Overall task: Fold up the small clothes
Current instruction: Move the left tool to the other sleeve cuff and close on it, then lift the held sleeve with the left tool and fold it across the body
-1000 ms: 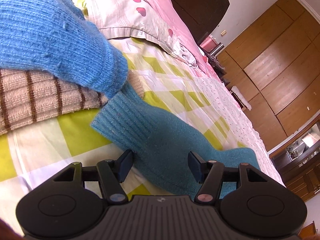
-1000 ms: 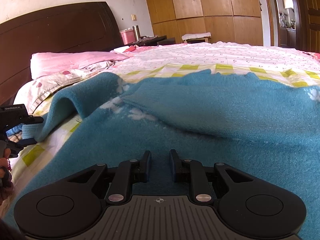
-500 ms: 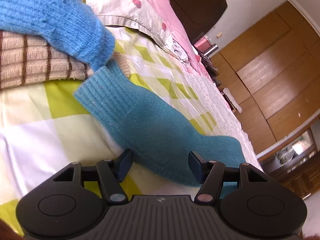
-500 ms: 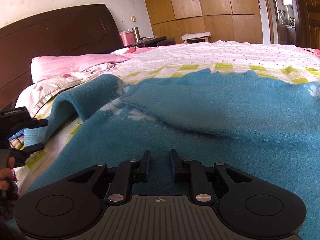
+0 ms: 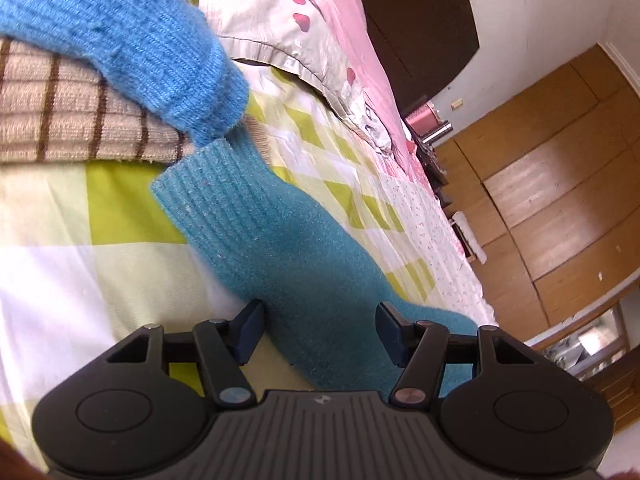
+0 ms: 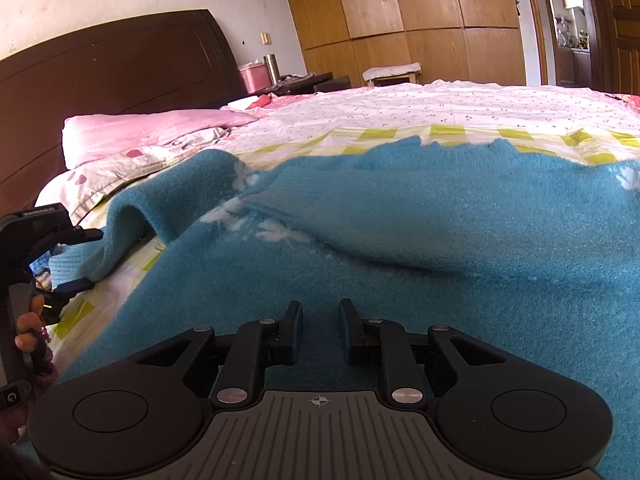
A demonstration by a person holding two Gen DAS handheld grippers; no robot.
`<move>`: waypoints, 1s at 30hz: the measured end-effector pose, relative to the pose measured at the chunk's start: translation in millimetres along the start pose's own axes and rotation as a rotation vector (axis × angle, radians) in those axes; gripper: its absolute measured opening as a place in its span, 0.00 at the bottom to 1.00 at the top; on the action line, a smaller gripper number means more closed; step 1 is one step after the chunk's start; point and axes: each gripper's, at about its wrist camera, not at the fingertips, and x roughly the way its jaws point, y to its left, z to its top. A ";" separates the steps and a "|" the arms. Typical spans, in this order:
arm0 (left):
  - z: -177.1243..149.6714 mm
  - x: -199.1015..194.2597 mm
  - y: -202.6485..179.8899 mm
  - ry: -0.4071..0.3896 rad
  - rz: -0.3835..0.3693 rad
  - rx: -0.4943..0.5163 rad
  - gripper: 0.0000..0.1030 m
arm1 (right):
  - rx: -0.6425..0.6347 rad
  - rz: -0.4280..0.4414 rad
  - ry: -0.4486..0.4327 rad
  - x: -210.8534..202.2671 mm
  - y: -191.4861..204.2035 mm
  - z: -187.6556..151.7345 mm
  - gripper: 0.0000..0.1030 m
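Teal fleece, thick and fuzzy: the sweater [image 6: 400,280] spread over the bed [image 5: 80,264] looks soft and light, limp enough to droop wherever it is lifted and grippy rather than slick. I judge the ribbed cuff [image 5: 208,192] the best hold on the sleeve [image 5: 296,264], since the denser knit gives the pads something to bite on.

In the left wrist view the sleeve runs from the cuff at centre left down to the lower middle of the frame, passing between the spread fingers of the left hand-held gripper [image 5: 320,330]; it is released, the pads not pressing on the cloth. The cuff lies ahead of it, just beside a bright blue knit [image 5: 132,40] resting on a striped beige knit [image 5: 72,112] in the upper left.

In the right wrist view the sweater body fills the middle and lower frame. The right hand-held gripper [image 6: 320,330] sits low over it, jaws nearly together with a narrow gap; whether they pinch cloth I cannot tell
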 end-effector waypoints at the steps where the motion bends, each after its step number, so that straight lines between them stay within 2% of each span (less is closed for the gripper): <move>1: -0.6 1.2 -0.5 -0.007 0.000 -0.005 0.63 | 0.000 0.000 0.000 0.0 0.0 0.0 0.19; 5: 0.7 1.9 -0.5 -0.014 0.001 -0.021 0.60 | -0.004 -0.003 0.001 0.1 0.0 0.3 0.19; 8: 2.0 -3.3 11.1 -0.012 -0.009 -0.086 0.47 | -0.001 -0.001 0.000 0.0 -0.4 0.1 0.19; 10: 2.8 -0.2 12.0 -0.006 0.005 -0.075 0.39 | 0.004 0.003 0.000 -0.1 -1.4 0.2 0.19; 16: 6.5 13.3 9.1 0.039 -0.025 -0.116 0.25 | 0.012 0.007 -0.002 -1.0 -3.2 0.0 0.19; 20: 12.1 4.0 -14.0 0.024 -0.067 -0.028 0.20 | 0.025 0.015 -0.005 -1.8 -5.3 -0.3 0.19; 24: 14.1 -6.7 -52.2 0.038 -0.173 0.053 0.20 | 0.044 0.022 -0.010 -3.3 -7.8 -0.1 0.19; 27: 1.9 -8.9 -90.5 0.100 -0.273 0.139 0.20 | 0.047 0.010 -0.019 -8.5 -6.0 0.9 0.19; 30: -24.4 -12.3 -129.3 0.171 -0.367 0.256 0.20 | 0.071 0.007 -0.032 -19.0 -8.5 -0.5 0.19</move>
